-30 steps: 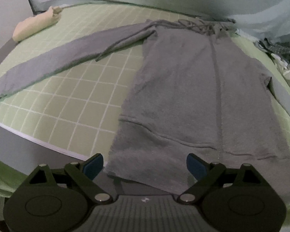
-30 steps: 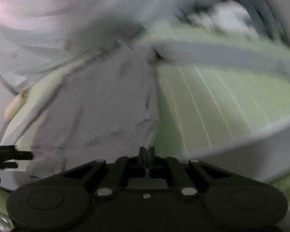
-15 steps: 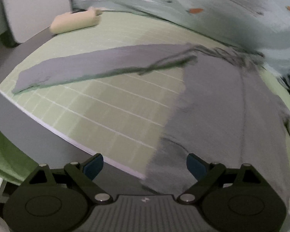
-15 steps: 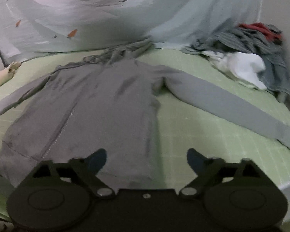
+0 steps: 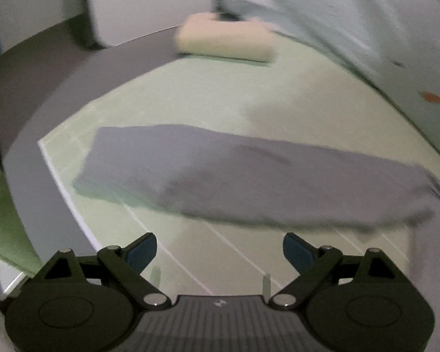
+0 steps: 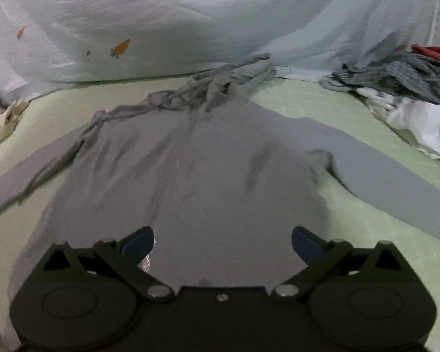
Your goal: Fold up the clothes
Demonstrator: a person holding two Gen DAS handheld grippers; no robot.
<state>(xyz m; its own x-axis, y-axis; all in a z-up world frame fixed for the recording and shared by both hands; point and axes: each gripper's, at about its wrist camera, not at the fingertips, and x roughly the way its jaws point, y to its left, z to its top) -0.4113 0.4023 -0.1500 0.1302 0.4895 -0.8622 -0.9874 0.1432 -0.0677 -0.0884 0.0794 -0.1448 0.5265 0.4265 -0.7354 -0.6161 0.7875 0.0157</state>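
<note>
The right hand-held gripper (image 6: 223,242), shut a second ago, has its jaws opening to their widest now, with nothing between its blue pads (image 6: 138,242); it hovers over the lower body of the grey long-sleeved hooded sweatshirt (image 6: 190,182). The left hand-held gripper (image 5: 220,249) is spread wide and empty. Its view has swung off the garment's body and now faces the left sleeve (image 5: 249,176), which lies flat and straight on the pale green gridded bed mat (image 5: 190,102).

Judgement: the garment is spread out front-up, no fold is made yet, and the left hand appears to be heading for the sleeve to begin one.

Position of the work: the sweatshirt lies across the middle of the mat, hood (image 6: 220,88) bunched at the far side against the pale printed quilt (image 6: 161,14), and the right sleeve (image 6: 396,182) stretches outward.

Edges and room: the left cuff end (image 5: 102,152) lies near the mat's white-edged border (image 5: 61,182), with the grey bed surround beyond it. A cream rolled towel (image 5: 226,41) sits well apart at the far corner. On the right, a heap of mixed clothes (image 6: 410,88) lies near the right sleeve but apart from it. Bare mat lies on both sides of each sleeve.
</note>
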